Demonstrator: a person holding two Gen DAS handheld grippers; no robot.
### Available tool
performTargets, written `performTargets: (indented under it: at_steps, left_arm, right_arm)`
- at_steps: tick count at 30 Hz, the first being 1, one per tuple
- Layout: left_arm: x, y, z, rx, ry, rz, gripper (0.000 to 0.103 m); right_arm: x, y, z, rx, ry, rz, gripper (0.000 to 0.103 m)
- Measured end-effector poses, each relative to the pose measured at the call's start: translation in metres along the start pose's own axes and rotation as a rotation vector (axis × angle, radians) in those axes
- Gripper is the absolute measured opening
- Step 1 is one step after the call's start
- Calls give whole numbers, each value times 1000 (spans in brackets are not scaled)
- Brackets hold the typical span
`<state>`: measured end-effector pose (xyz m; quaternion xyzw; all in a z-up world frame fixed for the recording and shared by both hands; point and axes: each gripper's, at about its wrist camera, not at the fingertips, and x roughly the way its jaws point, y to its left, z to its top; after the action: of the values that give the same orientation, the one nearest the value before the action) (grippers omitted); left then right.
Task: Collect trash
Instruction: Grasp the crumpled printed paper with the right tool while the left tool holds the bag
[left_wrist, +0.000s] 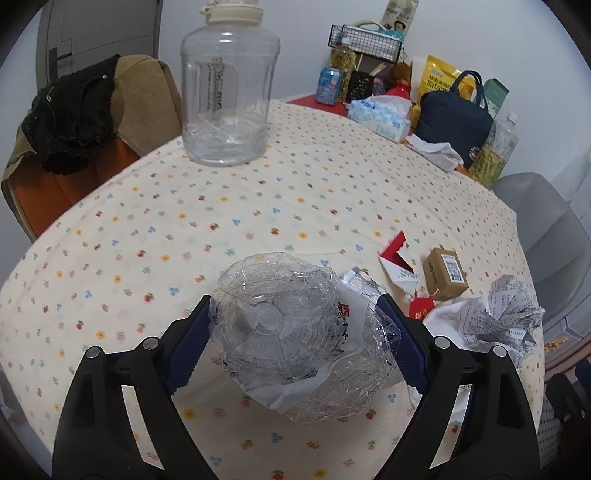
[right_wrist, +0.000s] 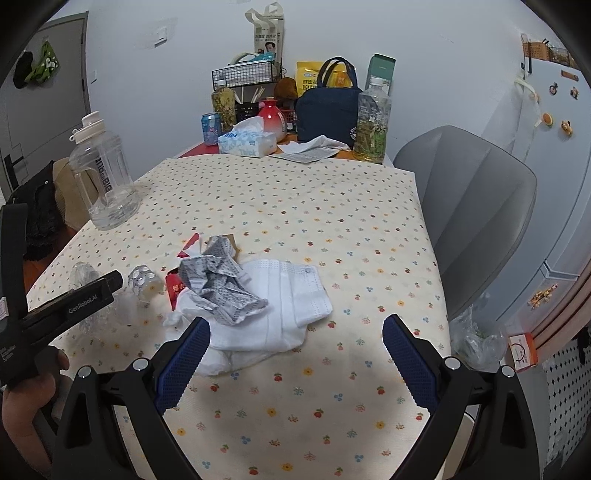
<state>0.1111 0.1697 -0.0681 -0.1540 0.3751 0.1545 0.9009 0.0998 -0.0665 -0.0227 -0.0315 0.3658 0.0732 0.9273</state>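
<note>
Left wrist view: the left gripper (left_wrist: 295, 332) has its blue pads on either side of a crumpled clear plastic wrapper (left_wrist: 295, 332), and both pads look to be touching its flanks, so the tongs are grasping it, jaws wide. The wrapper sits at the near edge of the table (left_wrist: 295, 192) with its dotted cloth. Toward the right edge lie a torn red-and-white packet (left_wrist: 397, 264), a small cardboard box (left_wrist: 445, 273) and a balled-up printed paper (left_wrist: 506, 314). A big clear jug (left_wrist: 227, 96) stands by the far-left edge; a tissue box (left_wrist: 380, 118) and a navy bag (left_wrist: 456, 120) crowd the far end.

Right wrist view: the right gripper (right_wrist: 295, 354) is released, jaws wide apart over the near edge, nothing between the pads. Just ahead of its left pad lies a white folded cloth-like piece (right_wrist: 280, 314) with the printed paper (right_wrist: 218, 288) on top. A person's hand (right_wrist: 26, 406) shows at the lower left, below the black left gripper (right_wrist: 88, 295). A grey chair (right_wrist: 476, 206) stands beside the right edge.
</note>
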Motion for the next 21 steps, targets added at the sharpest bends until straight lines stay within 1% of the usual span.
performTargets:
  at_steps: [3,6,13,17,21]
  left_arm:
    - [-5,8,3,-7,-18,18,87]
    - [-7,18,4,-18,-28,33,87]
    - [-7,37,5,-38,-33,56,87]
    - [-6,41,4,-46,-34,63,87]
    - [-3,41,3,-45,-30,60,87]
  right_arm:
    - [2,9,4,-11,-5,17,91]
    - [6,18,6,-15,1,41,87]
    - [19,41,12,-43,10,76,82]
    - [28,50,15,-59,14,69,82]
    - [37,47,18,-54,16,42,84]
